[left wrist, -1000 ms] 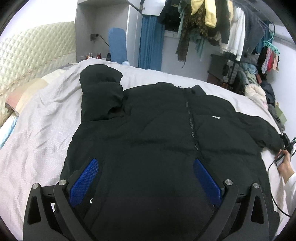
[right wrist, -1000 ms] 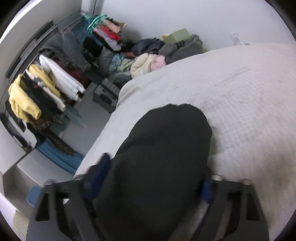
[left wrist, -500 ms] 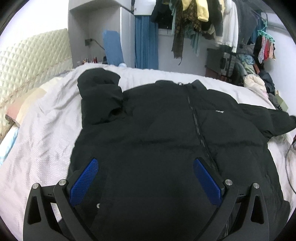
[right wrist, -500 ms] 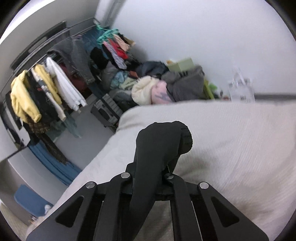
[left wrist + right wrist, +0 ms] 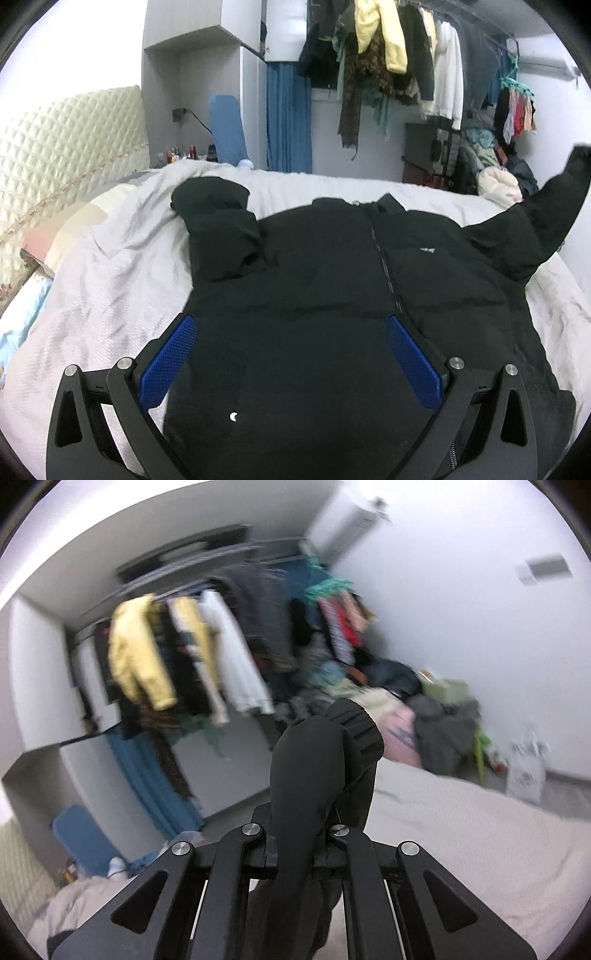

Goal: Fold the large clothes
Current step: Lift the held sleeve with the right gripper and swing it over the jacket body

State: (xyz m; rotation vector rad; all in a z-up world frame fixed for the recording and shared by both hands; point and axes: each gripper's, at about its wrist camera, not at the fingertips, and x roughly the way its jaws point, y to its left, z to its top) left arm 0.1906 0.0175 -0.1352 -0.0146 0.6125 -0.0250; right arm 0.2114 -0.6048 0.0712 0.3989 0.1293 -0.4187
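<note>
- The left gripper (image 5: 288,354) is held low over the lower front of the black jacket (image 5: 332,295), aimed along the bed (image 5: 110,280) toward the far edge; its jaws are spread wide, with the blue pads (image 5: 168,360) apart on either side of the fabric and nothing gripped between them.
- The right gripper (image 5: 299,843) is raised above the bed and tilted up toward the clothes rail (image 5: 192,642); its jaws are clamped on the jacket's sleeve (image 5: 314,768), whose ribbed cuff (image 5: 360,727) is seen standing up beyond the fingertips.
- The jacket is spread front-up across the middle of the bed, zip closed, collar toward the far edge; the sleeve on the headboard (image 5: 62,155) side is folded in over the shoulder; the other sleeve (image 5: 546,221) is lifted off the bed at the right-hand edge, pointing up and outward.
- Compared with a second ago, the right gripper's jaws, then open around the sleeve lying flat on the bed, are now closed on it; the sleeve has been raised clear of the bedding, higher than half a second ago.
- The left gripper has been kept open throughout; its view has been tipped slightly upward, so more of the wardrobe (image 5: 199,92) and hanging clothes (image 5: 388,48) is shown.
</note>
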